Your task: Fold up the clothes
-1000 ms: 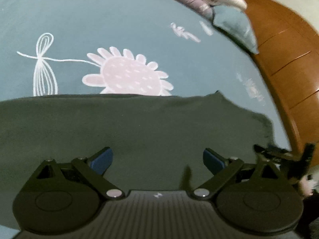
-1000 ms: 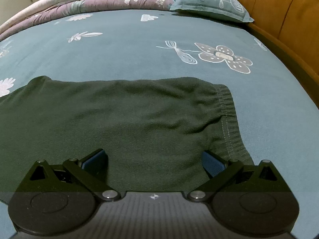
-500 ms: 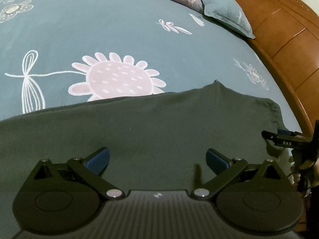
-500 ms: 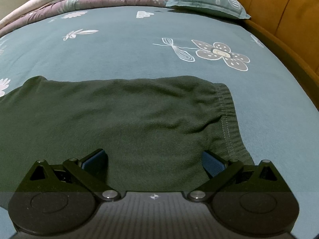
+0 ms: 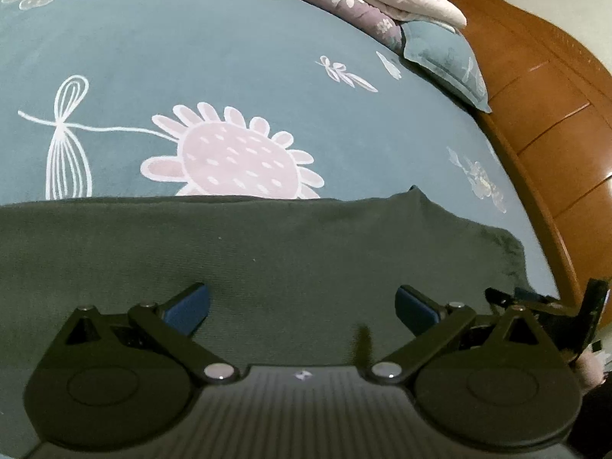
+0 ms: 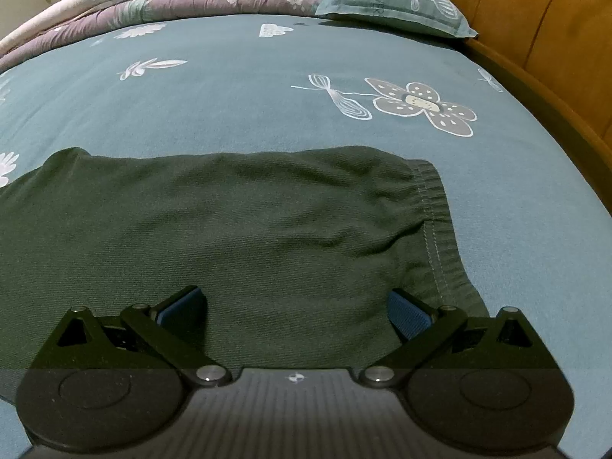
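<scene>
The dark green pants (image 6: 237, 237) lie flat on the bed (image 6: 229, 107), right under both sets of jaws. The left gripper (image 5: 302, 308) and the right gripper (image 6: 296, 308) both have their jaws spread wide, holding nothing. I think the next job is to grab the near edge. Go low and pinch only the cloth, not the sheet. The stretchy waistband (image 6: 436, 222) sits just past the right jaws. Beyond the pants the bed is bare, with lots of room to fold.
</scene>
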Demonstrator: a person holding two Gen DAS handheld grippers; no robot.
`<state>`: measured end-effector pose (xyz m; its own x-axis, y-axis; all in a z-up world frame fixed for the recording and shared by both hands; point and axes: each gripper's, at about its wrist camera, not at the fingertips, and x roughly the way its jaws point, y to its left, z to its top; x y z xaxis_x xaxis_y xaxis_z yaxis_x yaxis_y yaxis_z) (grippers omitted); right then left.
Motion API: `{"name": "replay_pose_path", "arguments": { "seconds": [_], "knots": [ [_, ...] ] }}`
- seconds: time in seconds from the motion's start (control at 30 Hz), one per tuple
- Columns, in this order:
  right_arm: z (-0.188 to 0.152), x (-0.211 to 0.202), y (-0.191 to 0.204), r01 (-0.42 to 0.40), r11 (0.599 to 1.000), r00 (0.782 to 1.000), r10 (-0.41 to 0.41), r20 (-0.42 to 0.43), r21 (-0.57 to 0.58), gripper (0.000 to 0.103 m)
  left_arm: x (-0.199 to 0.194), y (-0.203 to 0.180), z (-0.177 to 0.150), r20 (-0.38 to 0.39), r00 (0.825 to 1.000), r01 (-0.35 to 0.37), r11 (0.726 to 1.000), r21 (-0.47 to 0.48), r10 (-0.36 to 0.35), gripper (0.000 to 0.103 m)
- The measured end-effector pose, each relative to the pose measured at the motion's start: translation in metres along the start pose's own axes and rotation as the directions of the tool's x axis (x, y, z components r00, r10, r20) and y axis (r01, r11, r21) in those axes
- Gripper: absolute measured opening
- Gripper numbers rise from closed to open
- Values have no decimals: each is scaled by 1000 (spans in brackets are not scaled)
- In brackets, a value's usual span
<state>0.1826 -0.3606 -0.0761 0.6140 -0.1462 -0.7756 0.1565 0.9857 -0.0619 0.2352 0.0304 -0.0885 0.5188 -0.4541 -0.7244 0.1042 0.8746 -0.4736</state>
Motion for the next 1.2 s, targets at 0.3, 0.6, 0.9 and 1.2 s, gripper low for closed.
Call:
{"name": "replay_pose_path", "arguments": {
  "seconds": [0.3,0.6,0.9,1.2],
  "knots": [
    [0,1,1,6,1000,1000,-6,7,6,103,5,-14,-3,11,997,-73,995,64,73,102],
    [-3,1,0,9,1000,1000,-9,19,8,103,8,-21,-4,2,994,-112,988,106,113,102],
    [-2,0,1,15,1000,1000,-15,12,6,103,13,-32,-7,-10,985,-167,963,212,173,102],
    [1,1,4,33,999,999,-33,-5,13,103,8,-22,-3,-16,994,-108,979,171,113,102]
  ]
}}
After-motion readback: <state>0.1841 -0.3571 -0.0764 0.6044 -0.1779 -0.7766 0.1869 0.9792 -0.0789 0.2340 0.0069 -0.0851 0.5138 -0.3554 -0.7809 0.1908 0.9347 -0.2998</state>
